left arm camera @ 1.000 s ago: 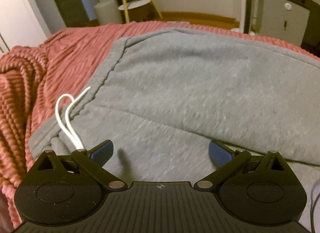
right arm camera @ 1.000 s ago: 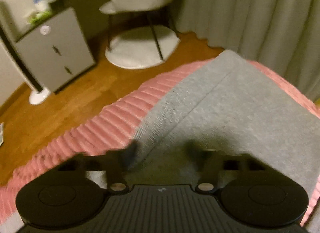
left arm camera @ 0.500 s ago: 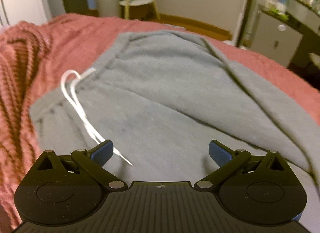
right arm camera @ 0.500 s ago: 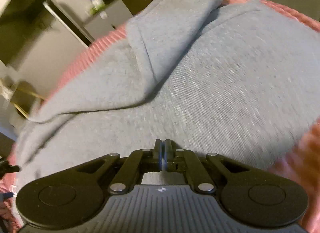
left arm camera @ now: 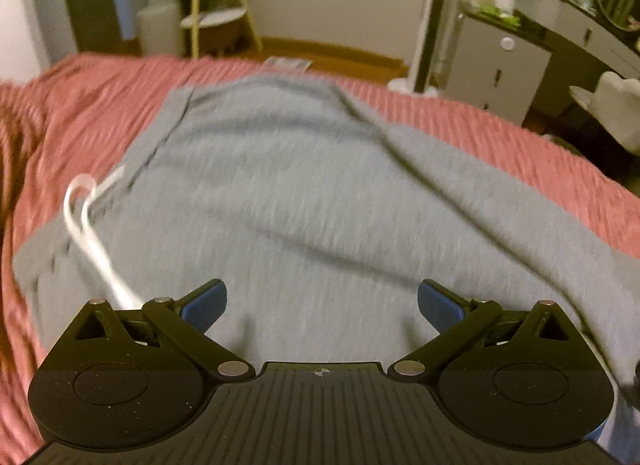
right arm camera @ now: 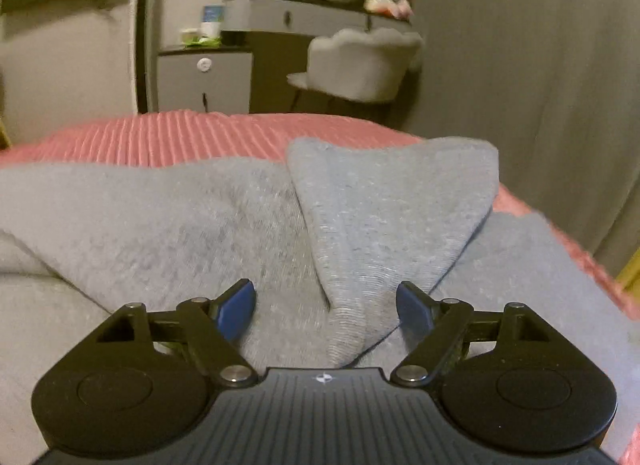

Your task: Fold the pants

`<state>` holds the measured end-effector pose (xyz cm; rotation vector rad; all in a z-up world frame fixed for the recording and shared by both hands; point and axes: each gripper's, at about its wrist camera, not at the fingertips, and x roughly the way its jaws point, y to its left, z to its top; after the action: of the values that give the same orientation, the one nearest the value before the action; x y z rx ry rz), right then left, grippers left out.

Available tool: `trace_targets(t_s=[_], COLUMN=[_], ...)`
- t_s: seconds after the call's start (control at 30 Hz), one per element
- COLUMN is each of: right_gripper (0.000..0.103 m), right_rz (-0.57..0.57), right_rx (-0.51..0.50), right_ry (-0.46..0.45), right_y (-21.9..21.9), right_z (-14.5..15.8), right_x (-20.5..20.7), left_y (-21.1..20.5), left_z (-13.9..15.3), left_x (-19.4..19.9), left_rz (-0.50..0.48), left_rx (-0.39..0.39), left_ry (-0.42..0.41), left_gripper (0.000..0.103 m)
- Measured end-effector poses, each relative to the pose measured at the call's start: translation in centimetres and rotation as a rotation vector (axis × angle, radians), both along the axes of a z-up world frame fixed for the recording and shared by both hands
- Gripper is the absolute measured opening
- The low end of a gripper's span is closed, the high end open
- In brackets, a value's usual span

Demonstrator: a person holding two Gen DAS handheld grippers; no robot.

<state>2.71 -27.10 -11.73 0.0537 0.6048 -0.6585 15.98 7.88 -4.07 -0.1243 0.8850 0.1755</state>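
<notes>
Grey pants point(left arm camera: 304, 201) lie spread on pink bedspread point(left arm camera: 520, 145), w/ drawstring point(left arm camera: 90, 233) at waistband end. Left gripper point(left arm camera: 322, 303) jaws wide apart, over the fabric. Right gripper point(right arm camera: 326, 305) jaws apart too; folded-over leg tip point(right arm camera: 384, 217) lies btwn them.

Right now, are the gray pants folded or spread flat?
Partly folded: the gray pants have one leg end flipped back over them; both grippers are open.
</notes>
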Motion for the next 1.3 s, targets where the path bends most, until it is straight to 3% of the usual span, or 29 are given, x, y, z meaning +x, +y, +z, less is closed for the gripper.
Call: trace_targets(t_s=[0.03,0.13,0.23,0.43,0.57,0.6,0.67,0.7,0.87,1.1,1.13,1.17,1.2,1.27,1.3], right_gripper=[0.053,0.028,0.026,0.026,0.026,0.026,0.026,0.026,0.027,0.028,0.028,0.028,0.028,0.022,0.012], right_rz=[0.013,-0.023,-0.038,-0.031,-0.033,-0.034,-0.032,-0.033,-0.027,0.007,0.016,0.021,0.020,0.005,-0.008], right_rx=[-0.011,0.008,0.085,0.141,0.176,0.174,0.167,0.166,0.160,0.167,0.170,0.182,0.204,0.261,0.279], right_ry=[-0.023,-0.072,-0.132,-0.162,-0.178,-0.177,-0.178,-0.179,-0.188,-0.192,-0.198,-0.205,-0.216,-0.242,-0.247], right_y=[0.0,-1.0,-2.6,-3.3,-3.8,-3.5,-3.4,-3.5,-3.5,-4.2,-4.4,-4.7,-5.1,-6.0,-6.4], right_z=[0.1,0.0,-0.5,-0.7,-0.6,-0.7,-0.7,-0.7,-1.0,-1.0,-0.9,-0.8,-0.8,-0.6,-0.5], right_x=[0.0,0.0,-0.5,-1.1,-1.3,-1.3,-1.2,-1.1,-1.2,-1.2,-1.3,-1.5,-1.6,-1.9,-2.0], left_y=[-0.1,0.0,0.2,2.3,3.6,3.7,3.3,3.0,1.7,2.0,2.1,2.1,2.4,3.5,3.9], left_z=[0.3,1.0,0.7,-1.0,-2.3,-2.8,-4.0,-4.3,-4.5,-5.7,-5.5,-5.4,-5.4,-5.2,-4.8], left_x=[0.8,4.7,9.3,18.0,20.5,21.0,22.3,22.8,23.9,23.6,23.6,23.6,23.5,22.9,22.2], left_rz=[-0.021,-0.073,-0.084,-0.082,-0.049,-0.040,-0.052,-0.068,-0.108,-0.043,-0.041,-0.029,-0.017,-0.009,-0.005], left_rx=[0.004,-0.011,-0.024,-0.072,-0.178,-0.183,-0.184,-0.185,-0.173,-0.201,-0.189,-0.158,-0.142,-0.204,-0.229], left_ry=[-0.015,-0.065,-0.086,-0.004,-0.013,-0.001,0.046,0.069,0.050,0.022,0.026,0.036,0.045,0.045,0.034], left_gripper=[0.103,0.103,0.103,0.103,0.103,0.100,0.067,0.062,0.062,0.058,0.045,0.020,0.013,0.007,0.007])
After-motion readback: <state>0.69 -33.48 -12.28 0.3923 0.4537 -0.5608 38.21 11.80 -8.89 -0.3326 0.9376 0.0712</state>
